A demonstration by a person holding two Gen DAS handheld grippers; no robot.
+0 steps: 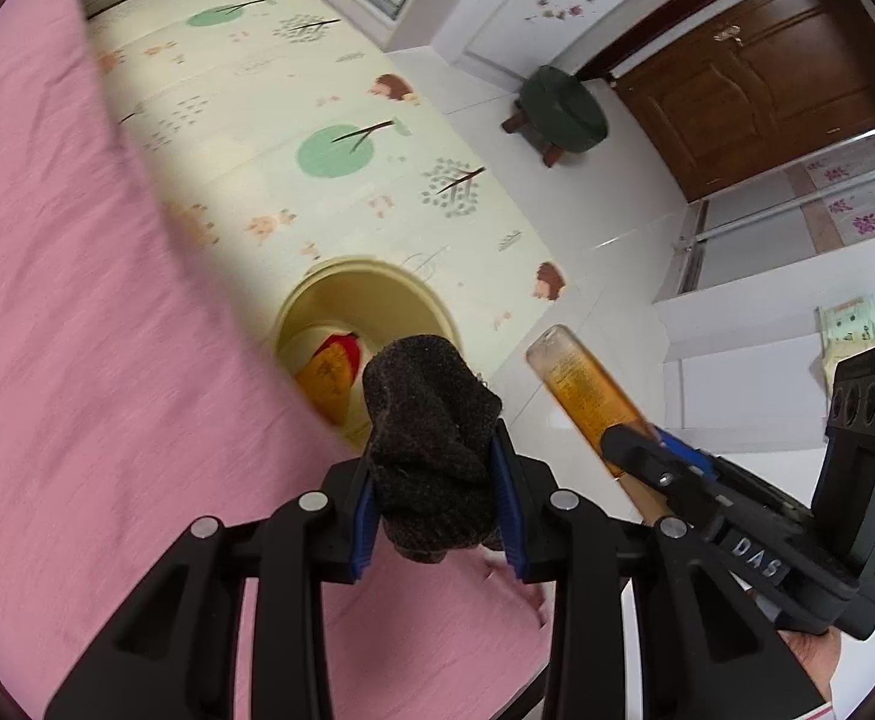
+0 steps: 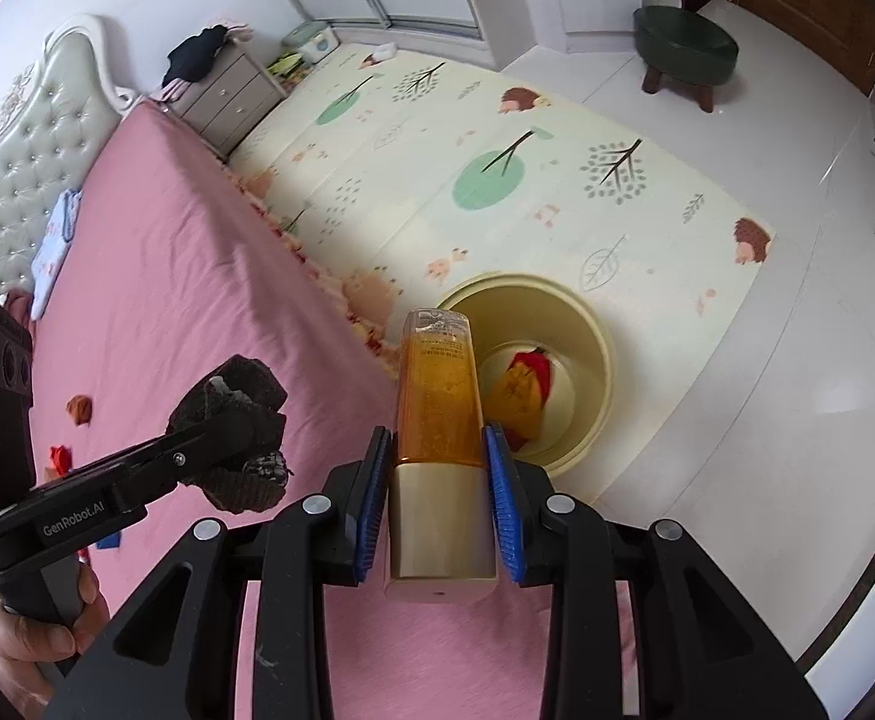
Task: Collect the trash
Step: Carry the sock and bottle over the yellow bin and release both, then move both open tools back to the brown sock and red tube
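My left gripper (image 1: pixel 437 468) is shut on a dark knitted sock (image 1: pixel 431 438), which bulges up between the blue pads; the right wrist view shows the same sock (image 2: pixel 239 420) held over the pink bed. My right gripper (image 2: pixel 440 480) is shut on an amber bottle (image 2: pixel 440 396) with a gold cap, held cap-down; that bottle (image 1: pixel 587 396) also shows at the right of the left wrist view. A cream round bin (image 2: pixel 593 324) stands on the floor mat beside the bed, just beyond both grippers. Inside it lies an orange and red wrapper (image 2: pixel 524 384).
The pink bed (image 2: pixel 185 300) fills the left, with small red and orange scraps (image 2: pixel 77 408) and a blue cloth (image 2: pixel 56 240) on it. A green stool (image 2: pixel 683 45) stands near the brown door (image 1: pixel 767 78). A grey nightstand (image 2: pixel 221 99) sits by the headboard.
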